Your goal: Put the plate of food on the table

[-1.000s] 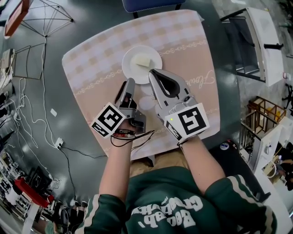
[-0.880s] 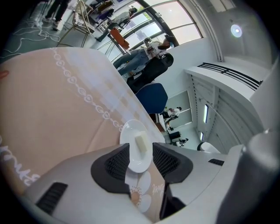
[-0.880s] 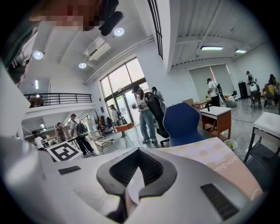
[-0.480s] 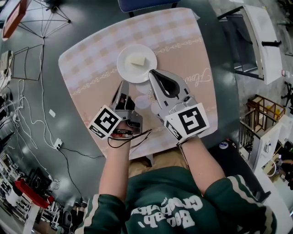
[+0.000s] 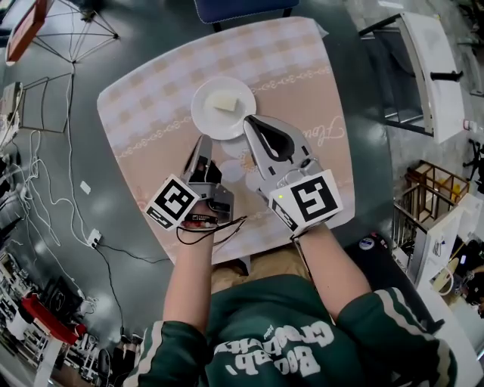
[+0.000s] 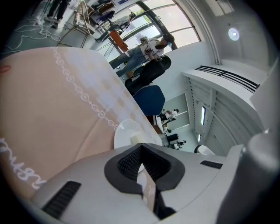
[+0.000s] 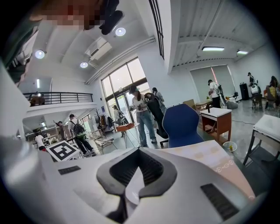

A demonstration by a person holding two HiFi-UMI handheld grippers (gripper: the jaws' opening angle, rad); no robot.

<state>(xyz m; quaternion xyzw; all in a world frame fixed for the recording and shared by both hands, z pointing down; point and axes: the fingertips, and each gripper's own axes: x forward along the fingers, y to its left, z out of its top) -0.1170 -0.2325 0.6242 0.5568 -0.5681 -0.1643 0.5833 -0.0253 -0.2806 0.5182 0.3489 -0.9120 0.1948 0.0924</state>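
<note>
A white plate [image 5: 206,115] with a pale slab of food [image 5: 225,100] rests on the table [image 5: 144,113], which wears a pink checked cloth. My left gripper [image 5: 204,139] is shut and empty, its tip just short of the plate's near rim. My right gripper [image 5: 248,119] is shut too, and its tip reaches the plate's near right rim; whether it touches I cannot tell. In the left gripper view the plate [image 6: 124,132] and food [image 6: 136,139] lie just beyond the closed left gripper [image 6: 141,145]. The right gripper view shows the right gripper [image 7: 134,149] with its tips together.
A blue chair [image 5: 242,7] stands at the table's far side, with people behind it [image 7: 140,113]. Cables [image 5: 45,196] trail over the dark floor at left. White furniture [image 5: 431,68] and a wooden crate [image 5: 435,185] stand at right.
The left gripper's jaws have closed with nothing between them. Both hands have stayed about where they were, and the plate has not shifted on the cloth.
</note>
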